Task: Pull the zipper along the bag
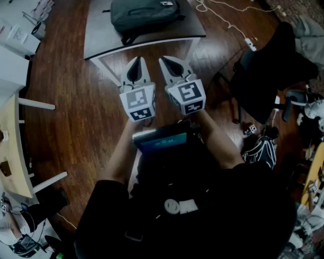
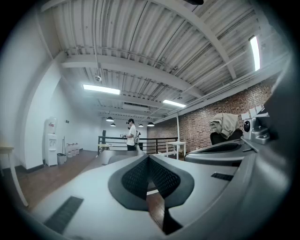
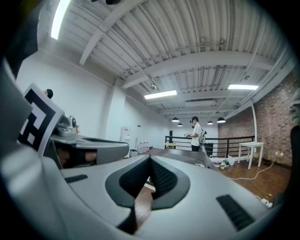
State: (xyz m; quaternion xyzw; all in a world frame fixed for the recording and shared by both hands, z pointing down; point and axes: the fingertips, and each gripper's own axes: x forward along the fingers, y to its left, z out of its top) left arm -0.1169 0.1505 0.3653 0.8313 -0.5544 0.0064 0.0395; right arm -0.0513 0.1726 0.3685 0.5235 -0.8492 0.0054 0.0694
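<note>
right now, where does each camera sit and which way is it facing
Head view: on the person's head, looking steeply down at the left gripper, right gripper, forearms and the bag on the table.
Left gripper view: on the left gripper, looking level along its shut jaws into the room; the right gripper at right.
Right gripper view: on the right gripper, along its shut jaws; the left gripper at left.
Shared: both gripper views show a distant person by a railing.
</note>
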